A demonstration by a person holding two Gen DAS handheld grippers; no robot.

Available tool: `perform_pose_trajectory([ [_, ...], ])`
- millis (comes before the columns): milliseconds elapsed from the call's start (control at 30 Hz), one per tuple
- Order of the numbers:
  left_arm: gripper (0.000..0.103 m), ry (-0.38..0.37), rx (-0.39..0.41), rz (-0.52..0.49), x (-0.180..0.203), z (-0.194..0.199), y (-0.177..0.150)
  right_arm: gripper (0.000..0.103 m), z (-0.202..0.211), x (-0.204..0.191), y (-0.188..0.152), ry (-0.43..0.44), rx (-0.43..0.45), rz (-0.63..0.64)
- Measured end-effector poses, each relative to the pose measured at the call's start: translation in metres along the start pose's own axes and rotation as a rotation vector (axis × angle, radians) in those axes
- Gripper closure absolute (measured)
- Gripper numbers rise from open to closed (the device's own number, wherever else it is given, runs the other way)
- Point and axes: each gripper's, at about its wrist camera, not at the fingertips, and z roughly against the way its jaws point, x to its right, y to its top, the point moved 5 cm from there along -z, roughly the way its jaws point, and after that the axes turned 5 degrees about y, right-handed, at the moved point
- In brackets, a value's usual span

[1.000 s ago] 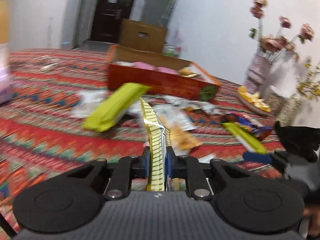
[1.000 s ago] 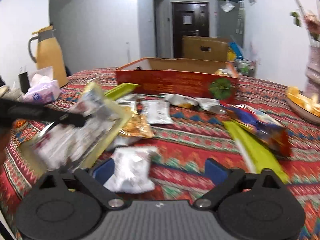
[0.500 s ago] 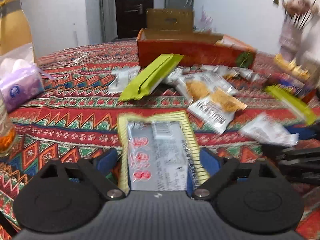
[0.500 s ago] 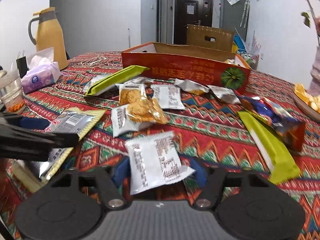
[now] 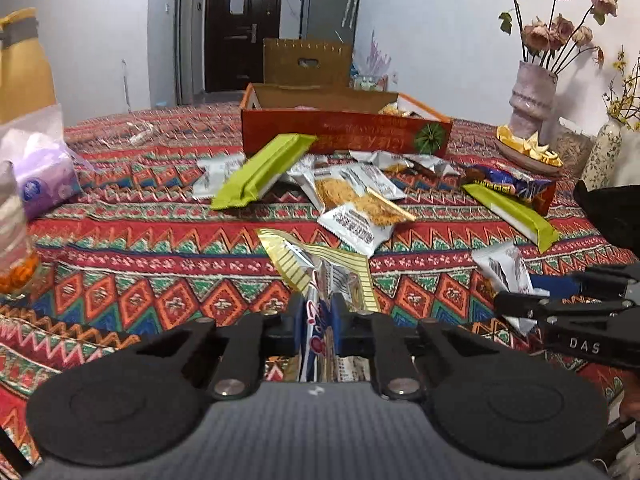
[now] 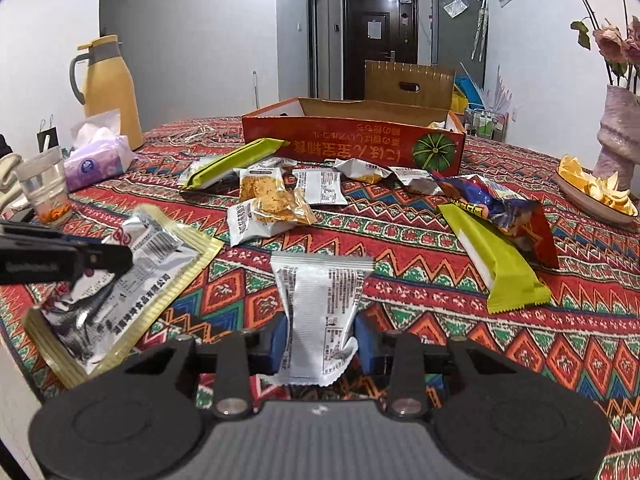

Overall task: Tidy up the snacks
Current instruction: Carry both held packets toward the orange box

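My left gripper [image 5: 317,320] is shut on a gold-edged silver snack packet [image 5: 320,272], crumpled between its blue pads just above the patterned tablecloth; the packet also shows in the right wrist view [image 6: 120,280]. My right gripper [image 6: 320,340] is shut on a small white snack packet [image 6: 322,304], which stands upright between the pads; it shows at the right of the left wrist view [image 5: 504,272]. The open red snack box [image 5: 344,136] stands at the far middle. Several loose packets lie in front of it, among them a green packet [image 5: 264,170].
A second green packet [image 6: 492,260] and a dark chip bag [image 6: 504,208] lie to the right. A purple tissue pack [image 6: 94,162], a glass [image 6: 44,184] and a yellow jug [image 6: 108,88] stand at the left. A vase [image 5: 532,96] and dish of chips [image 5: 528,152] stand far right.
Both grippers were open around their packets half a second ago. Now each has closed on its packet; the gold-edged one has crumpled up from lying flat.
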Motion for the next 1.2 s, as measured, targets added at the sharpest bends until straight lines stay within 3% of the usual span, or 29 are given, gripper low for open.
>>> perform_pose_trajectory([
  [133, 0.090, 0.003, 0.026, 0.021, 0.000, 0.011, 0.007, 0.068, 0.010, -0.002, 0.001, 0.010, 0.026, -0.001],
  [333, 0.090, -0.068, 0.120, 0.056, -0.003, 0.029, 0.042, 0.068, 0.017, 0.006, 0.014, 0.023, 0.070, -0.029],
  [433, 0.090, -0.104, 0.164, 0.076, -0.007, 0.026, 0.071, 0.068, 0.016, 0.011, 0.033, 0.048, 0.095, -0.023],
  [567, 0.090, -0.124, 0.231, 0.077, -0.014, 0.003, 0.136, 0.068, 0.004, 0.024, 0.085, 0.076, 0.138, 0.025],
  [767, 0.090, -0.161, 0.208, 0.139, -0.026, -0.076, 0.235, 0.068, -0.041, 0.054, 0.186, 0.066, 0.176, 0.081],
  [867, 0.090, -0.122, 0.184, 0.133, -0.028, -0.123, 0.266, 0.068, -0.081, 0.078, 0.227, 0.058, 0.139, 0.064],
  [1033, 0.090, -0.102, 0.088, 0.164, -0.038, -0.209, 0.290, 0.068, -0.165, 0.126, 0.271, -0.024, 0.005, 0.048],
  [1200, 0.090, -0.030, -0.027, 0.176, -0.050, -0.292, 0.281, 0.068, -0.254, 0.164, 0.272, -0.171, -0.174, 0.070],
])
